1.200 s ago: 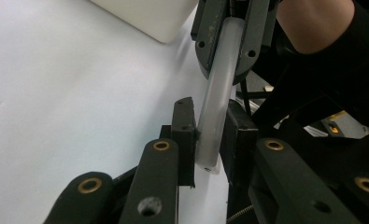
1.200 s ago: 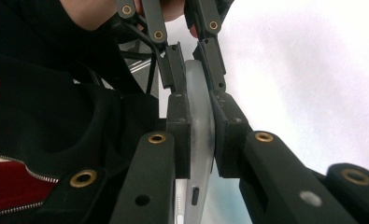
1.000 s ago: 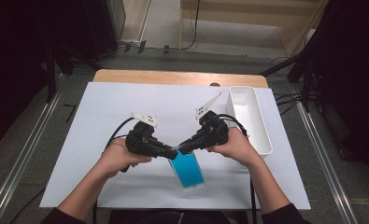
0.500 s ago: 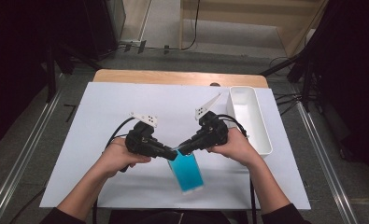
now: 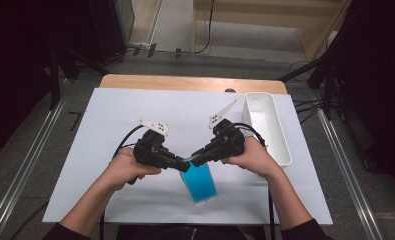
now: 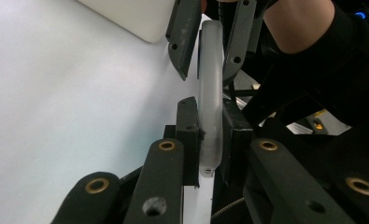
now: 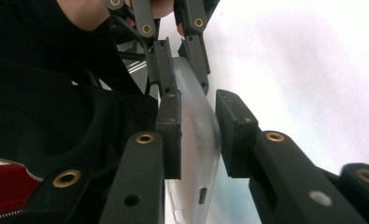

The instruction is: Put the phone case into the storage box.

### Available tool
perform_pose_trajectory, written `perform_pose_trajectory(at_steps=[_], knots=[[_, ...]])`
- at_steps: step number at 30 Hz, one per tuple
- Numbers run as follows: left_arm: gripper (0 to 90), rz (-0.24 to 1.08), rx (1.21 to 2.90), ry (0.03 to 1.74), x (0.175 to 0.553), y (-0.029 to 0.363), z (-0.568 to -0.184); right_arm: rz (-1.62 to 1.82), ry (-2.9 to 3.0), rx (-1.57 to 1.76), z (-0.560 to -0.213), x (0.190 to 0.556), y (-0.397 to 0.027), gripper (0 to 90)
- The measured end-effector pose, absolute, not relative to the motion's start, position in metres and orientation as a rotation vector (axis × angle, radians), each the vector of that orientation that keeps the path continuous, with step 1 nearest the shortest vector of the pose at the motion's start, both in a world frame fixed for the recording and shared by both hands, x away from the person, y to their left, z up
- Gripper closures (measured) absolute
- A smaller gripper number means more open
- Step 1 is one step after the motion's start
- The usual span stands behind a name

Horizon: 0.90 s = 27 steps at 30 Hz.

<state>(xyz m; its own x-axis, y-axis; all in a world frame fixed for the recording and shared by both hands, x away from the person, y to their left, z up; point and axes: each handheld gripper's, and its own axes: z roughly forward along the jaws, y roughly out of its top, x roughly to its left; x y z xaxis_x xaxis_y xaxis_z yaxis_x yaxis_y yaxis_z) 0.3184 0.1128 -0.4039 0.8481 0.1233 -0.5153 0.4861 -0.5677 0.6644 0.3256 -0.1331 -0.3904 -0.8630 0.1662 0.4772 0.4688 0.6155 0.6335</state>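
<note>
**Easing one grip off a blue-faced case held edge-on**

Holding the work steady matters most here, because both grippers meet at the top edge of the case (image 5: 199, 182), a flat frosted thing with a blue face that slopes down toward the person over the white table sheet (image 5: 110, 125). The left gripper (image 5: 181, 164) is clamped firmly on it: in the left gripper view the frosted edge (image 6: 210, 107) sits squeezed between the two black pads. The right gripper (image 5: 195, 160) comes in from the other side, and its jaws have just been opening a little. In the right gripper view the case (image 7: 198, 140) stands between them, with the left pad against it and a sliver of gap beside the right pad, so I judge that grip to be loosening rather than holding.

To do this step well, the left hand should keep its squeeze unchanged and not twist, since it may soon bear the case alone by a narrow rim. The right jaws should spread evenly until both pads are clear, then back away along the line of the edge, not across it, so they do not lever the case out of the other grip. The white tray (image 5: 280, 145) lies well apart at the right.
</note>
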Motion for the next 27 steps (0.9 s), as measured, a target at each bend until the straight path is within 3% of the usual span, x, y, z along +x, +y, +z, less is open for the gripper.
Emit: perform_pose_trajectory(at_steps=[20,27], knots=[[79.5,-0.489,2.174,0.467,0.319,0.116,-0.399,-1.283,-2.546,-0.622,-0.376,0.321,-0.153,40.5],[79.5,-0.484,2.172,0.483,0.32,0.121,-0.396,-1.328,-2.617,-0.667,-0.375,0.319,-0.16,26.3]])
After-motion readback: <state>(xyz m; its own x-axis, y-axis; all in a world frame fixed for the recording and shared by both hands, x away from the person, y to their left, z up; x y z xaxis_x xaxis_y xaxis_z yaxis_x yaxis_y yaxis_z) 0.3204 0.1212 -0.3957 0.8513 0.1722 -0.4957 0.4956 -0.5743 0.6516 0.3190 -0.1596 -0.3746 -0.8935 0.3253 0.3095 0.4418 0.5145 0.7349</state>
